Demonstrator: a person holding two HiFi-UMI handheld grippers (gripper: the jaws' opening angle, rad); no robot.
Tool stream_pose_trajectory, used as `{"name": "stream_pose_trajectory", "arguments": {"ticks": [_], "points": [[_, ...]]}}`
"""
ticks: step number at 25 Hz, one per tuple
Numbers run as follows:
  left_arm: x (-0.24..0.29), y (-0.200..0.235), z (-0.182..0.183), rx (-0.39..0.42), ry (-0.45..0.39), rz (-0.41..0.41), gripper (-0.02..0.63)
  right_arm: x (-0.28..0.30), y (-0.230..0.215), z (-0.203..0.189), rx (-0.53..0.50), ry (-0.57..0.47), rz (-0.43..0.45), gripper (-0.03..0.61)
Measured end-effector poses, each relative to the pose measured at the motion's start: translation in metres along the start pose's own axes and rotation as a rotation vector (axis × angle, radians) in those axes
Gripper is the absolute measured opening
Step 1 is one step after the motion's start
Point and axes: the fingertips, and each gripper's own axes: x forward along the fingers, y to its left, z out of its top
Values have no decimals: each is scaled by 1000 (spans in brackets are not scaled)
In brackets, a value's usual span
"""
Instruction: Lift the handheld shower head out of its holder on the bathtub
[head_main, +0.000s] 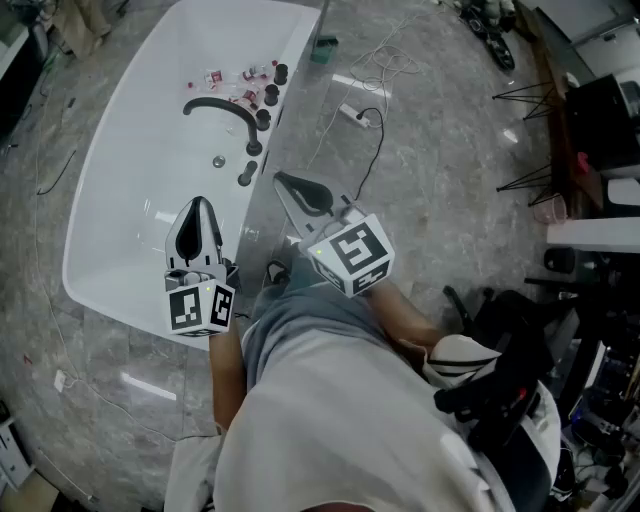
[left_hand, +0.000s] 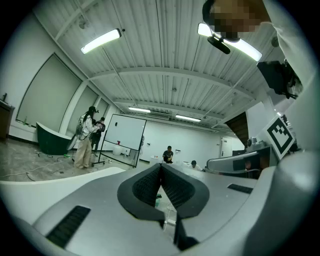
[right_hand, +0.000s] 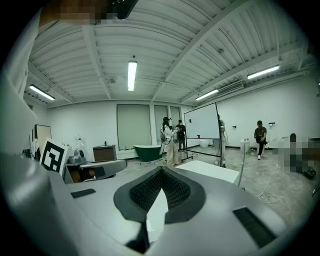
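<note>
While both my pairs of fingers are pressed tip to tip on nothing, the handheld shower head (head_main: 247, 173) stands on the bathtub (head_main: 140, 200) rim at nine o'clock of my right gripper (head_main: 281, 180), two o'clock of my left gripper (head_main: 197, 204)

Glossy white bathtub (head_main: 118, 190), polished marbled floor (head_main: 440, 160), matt black faucet (head_main: 222, 105)

Left tongs (left_hand: 161, 166) closed tip to tip, a whiteboard (left_hand: 127, 134) and two standing people (left_hand: 86, 139) well beyond them

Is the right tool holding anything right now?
No, the right tool is shut, its jaws together with nothing between them.
</note>
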Motion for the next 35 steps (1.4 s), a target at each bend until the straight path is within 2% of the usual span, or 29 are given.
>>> {"name": "stream_pose_trajectory", "arguments": {"ticks": [13,18,21,30,33,35], "points": [[9,-6,-1,-4,12,-4,18,0,-9,-1,4,9,0,17],[11,-8,-13,-17,24,-23,18,-2,-12,-12,2,19,-17,17],[11,0,-14,-15,15,3,18,8,-11,-16,1,24,11,17],[12,-27,-27,-30,26,-7,18,-19,-24,-15,49,-6,24,18],[23,-17,-42,-14,29,-19,18,-4,-29,-22,55,9,25,18],[37,-3,-63,31,32,-27,18,14,-35,-31,61,24,30,18]]}}
